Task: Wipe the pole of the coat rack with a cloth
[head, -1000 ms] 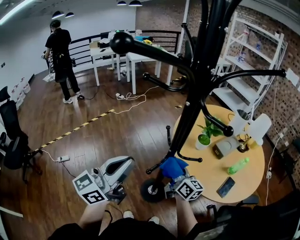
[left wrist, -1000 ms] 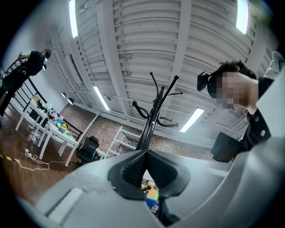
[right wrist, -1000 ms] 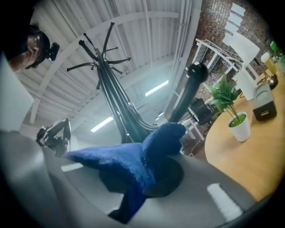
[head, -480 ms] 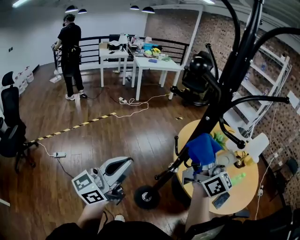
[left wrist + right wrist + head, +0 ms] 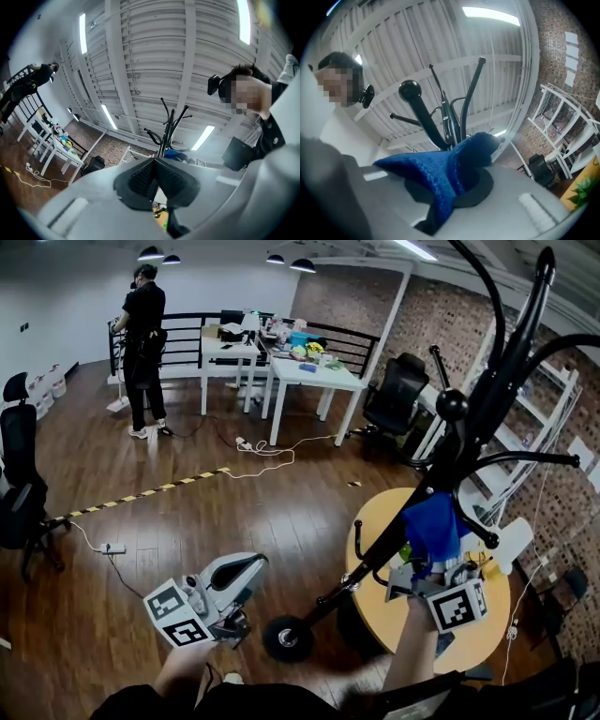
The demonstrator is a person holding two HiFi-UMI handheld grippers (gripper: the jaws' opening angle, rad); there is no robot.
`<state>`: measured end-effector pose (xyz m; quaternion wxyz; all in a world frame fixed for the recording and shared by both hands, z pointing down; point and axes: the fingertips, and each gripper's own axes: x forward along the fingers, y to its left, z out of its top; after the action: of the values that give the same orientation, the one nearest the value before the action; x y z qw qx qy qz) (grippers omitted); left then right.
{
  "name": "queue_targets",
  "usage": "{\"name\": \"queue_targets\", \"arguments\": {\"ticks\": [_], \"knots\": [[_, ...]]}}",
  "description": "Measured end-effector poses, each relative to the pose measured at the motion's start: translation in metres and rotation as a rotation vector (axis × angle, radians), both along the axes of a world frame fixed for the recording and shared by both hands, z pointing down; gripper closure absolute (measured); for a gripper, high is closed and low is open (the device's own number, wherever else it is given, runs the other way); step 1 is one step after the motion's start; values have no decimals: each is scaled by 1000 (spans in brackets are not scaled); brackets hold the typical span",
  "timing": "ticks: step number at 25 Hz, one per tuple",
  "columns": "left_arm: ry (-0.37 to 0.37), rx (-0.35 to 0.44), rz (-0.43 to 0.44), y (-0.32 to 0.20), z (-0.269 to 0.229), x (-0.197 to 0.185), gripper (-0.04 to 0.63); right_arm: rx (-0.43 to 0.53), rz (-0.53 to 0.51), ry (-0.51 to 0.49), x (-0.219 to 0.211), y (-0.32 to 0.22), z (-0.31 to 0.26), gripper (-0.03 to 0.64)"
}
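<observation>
Wiping, I reckon, midway up the slanted black metal coat-rack pole (image 5: pixel 375 552) — right tool (image 5: pixel 427 570) clamps the fluffy blue cloth (image 5: pixel 432 524) against it; left tool (image 5: pixel 234 576) closed, empty, held low. Next — slide cloth up twd the hooks w/ steady pressure.

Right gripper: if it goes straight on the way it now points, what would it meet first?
Probably the coat rack pole, straight beyond the blue cloth that the right gripper holds; depth is unclear.

Left gripper (image 5: pixel 154 174) jaws together, empty; coat rack (image 5: pixel 165 133) beyond, blue cloth (image 5: pixel 176 154) on it.
</observation>
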<state>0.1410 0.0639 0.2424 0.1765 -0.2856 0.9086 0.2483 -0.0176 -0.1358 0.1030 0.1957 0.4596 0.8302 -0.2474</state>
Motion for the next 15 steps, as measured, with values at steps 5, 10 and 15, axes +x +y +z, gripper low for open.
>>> {"name": "queue_targets", "arguments": {"ticks": [5,10,15], "knots": [[34,-14,47,-13,5,-13,595,26,-30,103,-1,2,62,595],[95,-34,95,-26,16,-28,595,57,-44,201,-3,7,143,595],[131,-58,135,-39,28,-39,595,40,-57,317,-6,2,216,595]]}}
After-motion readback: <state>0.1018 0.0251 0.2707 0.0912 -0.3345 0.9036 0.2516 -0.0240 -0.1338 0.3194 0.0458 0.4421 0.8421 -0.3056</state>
